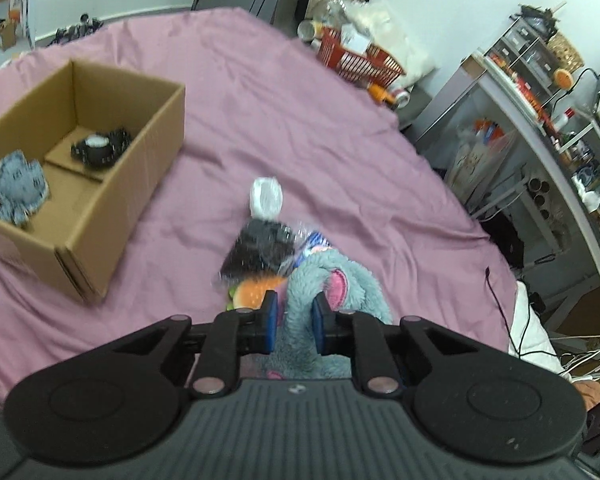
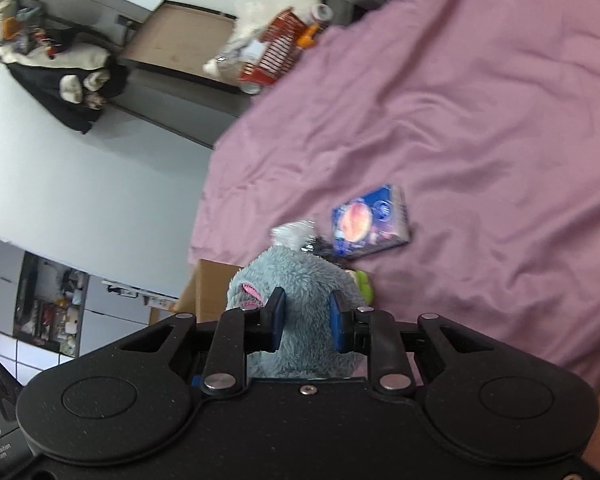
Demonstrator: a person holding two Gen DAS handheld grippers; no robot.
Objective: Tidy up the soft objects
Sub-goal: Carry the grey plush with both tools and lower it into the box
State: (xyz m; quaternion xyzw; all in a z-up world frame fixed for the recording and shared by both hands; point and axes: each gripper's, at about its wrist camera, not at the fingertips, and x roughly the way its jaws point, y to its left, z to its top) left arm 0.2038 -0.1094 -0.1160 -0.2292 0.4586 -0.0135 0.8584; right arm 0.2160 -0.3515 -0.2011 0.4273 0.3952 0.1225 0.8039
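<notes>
On the left of the pink bedsheet (image 1: 300, 120) sits the cardboard box (image 1: 112, 208), already holding two soft items. To do this well, carry the blue plush toy (image 1: 320, 280) level over that box with both grips firm. The left gripper (image 1: 294, 322) has its jaws clamped on the plush; the right gripper (image 2: 306, 322) is likewise clamped on it, fur bulging between the pads
</notes>
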